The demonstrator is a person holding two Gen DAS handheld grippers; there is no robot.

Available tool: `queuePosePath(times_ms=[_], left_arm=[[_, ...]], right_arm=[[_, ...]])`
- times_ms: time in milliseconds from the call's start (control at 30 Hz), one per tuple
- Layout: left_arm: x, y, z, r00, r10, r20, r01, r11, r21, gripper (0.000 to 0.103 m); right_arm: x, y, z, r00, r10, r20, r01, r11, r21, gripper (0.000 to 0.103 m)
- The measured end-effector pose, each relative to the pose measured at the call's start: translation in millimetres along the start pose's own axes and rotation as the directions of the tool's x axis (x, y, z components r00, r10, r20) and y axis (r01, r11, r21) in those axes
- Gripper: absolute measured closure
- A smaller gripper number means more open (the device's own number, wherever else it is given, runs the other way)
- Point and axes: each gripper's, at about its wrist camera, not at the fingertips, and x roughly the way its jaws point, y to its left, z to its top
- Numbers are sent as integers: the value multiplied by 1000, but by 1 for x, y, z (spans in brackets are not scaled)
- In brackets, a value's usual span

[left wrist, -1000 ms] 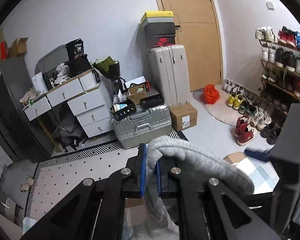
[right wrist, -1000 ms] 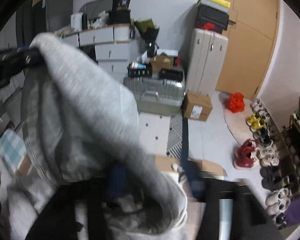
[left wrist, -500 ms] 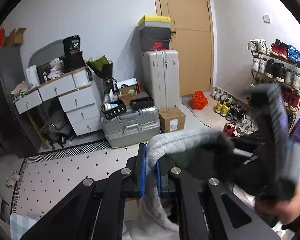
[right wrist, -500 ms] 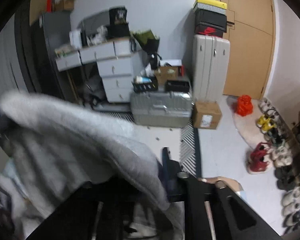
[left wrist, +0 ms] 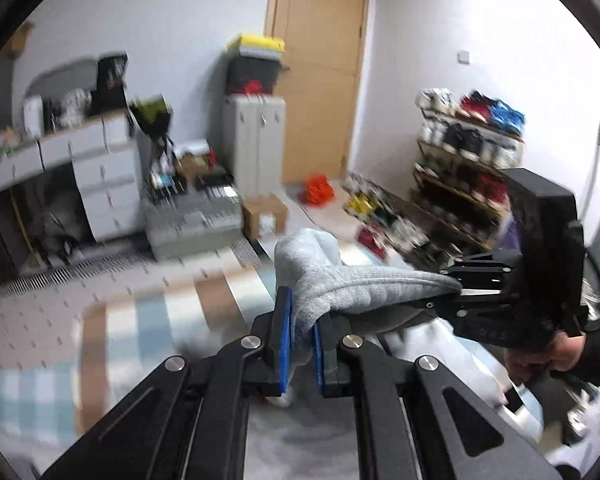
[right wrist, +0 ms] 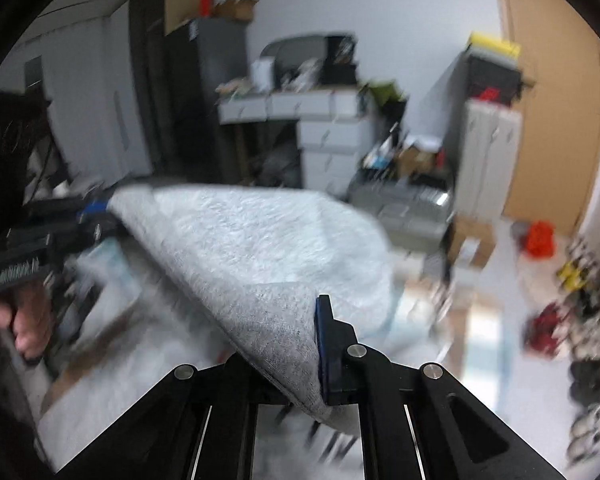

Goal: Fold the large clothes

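A large grey knit garment (left wrist: 340,280) is stretched between my two grippers above a pale striped and checked cloth (left wrist: 160,312). My left gripper (left wrist: 300,320) is shut on one edge of it, the fabric pinched between its blue pads (left wrist: 285,332). In the left wrist view my right gripper (left wrist: 458,290) grips the other end from the right, held by a hand (left wrist: 560,354). In the right wrist view the garment (right wrist: 252,240) runs from my right gripper (right wrist: 300,344), shut on its hem, to my left gripper (right wrist: 100,210) at far left. The cloth hides one right pad.
A silver suitcase (left wrist: 196,220) and a cardboard box (left wrist: 264,216) lie on the floor ahead. White drawers (left wrist: 104,184) stand at left, a tall pale suitcase (left wrist: 256,140) by the wooden door (left wrist: 320,80), and a shoe rack (left wrist: 460,168) at right.
The right gripper, open under the draped garment a second ago, has shut on its hem. Both grippers have swung sideways and the garment now hangs stretched between them.
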Motion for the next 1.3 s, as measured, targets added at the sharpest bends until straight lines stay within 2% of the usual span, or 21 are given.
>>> queuePosePath(times_ms=[200, 333, 433, 500, 533, 567, 600, 667, 700, 767, 800, 833, 867, 900, 967, 1067, 1100, 1167, 1233, 1267, 1300], left_arm=[[9, -10, -66, 987, -54, -151, 50, 998, -28, 92], [22, -6, -83, 965, -80, -249, 69, 996, -53, 87], [17, -7, -81, 953, -132, -274, 121, 991, -58, 84], [7, -12, -79, 949, -178, -260, 174, 984, -37, 78], [2, -13, -77, 952, -186, -242, 187, 982, -18, 64], [-5, -12, -76, 953, -204, -226, 206, 978, -12, 41], [-13, -7, -71, 950, -239, -199, 241, 970, -17, 33], [-30, 5, -64, 959, -255, -124, 251, 967, -51, 28], [-35, 14, -58, 959, -267, -98, 260, 962, -83, 26], [-36, 25, -49, 968, -235, -88, 223, 966, -134, 21], [-32, 30, -44, 974, -210, -88, 194, 968, -159, 21], [-26, 34, -41, 976, -194, -100, 174, 968, -179, 21], [-21, 36, -42, 977, -184, -109, 160, 967, -196, 21], [-11, 39, -41, 977, -179, -120, 149, 963, -225, 21], [8, 41, -45, 968, -209, -143, 163, 947, -277, 21], [37, 35, -52, 949, -246, -197, 169, 924, -342, 21], [46, 32, -54, 939, -274, -208, 186, 912, -365, 21], [48, 28, -57, 939, -289, -184, 202, 901, -385, 21], [59, 20, -53, 943, -264, -201, 182, 918, -352, 21], [60, 21, -59, 943, -239, -230, 157, 932, -327, 21], [66, 20, -61, 944, -168, -283, 83, 953, -291, 21]], right_arm=[[16, 36, -70, 981, -21, -194, 4, 996, -89, 95], [28, 63, -109, 946, -93, -310, 20, 973, -231, 94], [33, 76, -127, 920, -150, -362, 28, 947, -321, 94], [39, 79, -135, 893, -200, -404, 36, 925, -378, 94], [39, 77, -137, 886, -210, -414, 40, 923, -383, 93], [38, 74, -137, 881, -197, -430, 29, 930, -367, 92], [36, 68, -135, 878, -167, -448, 11, 944, -330, 91], [27, 49, -127, 879, -38, -476, -58, 981, -186, 91], [21, 43, -126, 878, 16, -479, -90, 987, -132, 89], [8, 28, -119, 874, 124, -470, -151, 988, -20, 82], [4, 23, -117, 867, 167, -469, -182, 983, 14, 58], [-3, 19, -115, 860, 214, -463, -217, 975, 47, 9], [-10, 20, -114, 871, 217, -442, -222, 974, 39, 1], [-18, 26, -116, 883, 184, -432, -208, 978, -8, 0], [-23, 30, -119, 885, 144, -443, -185, 981, -51, 0], [-31, 30, -121, 885, 183, -428, -191, 981, 24, 0], [-32, 25, -112, 901, 177, -397, -169, 984, 55, 0], [-34, 14, -97, 930, 181, -321, -146, 981, 129, 0], [-26, -4, -85, 951, 185, -249, -122, 961, 247, 0], [-15, -15, -86, 952, 156, -264, -69, 948, 310, 0], [-6, -23, -87, 948, 133, -290, -26, 938, 347, 0]])
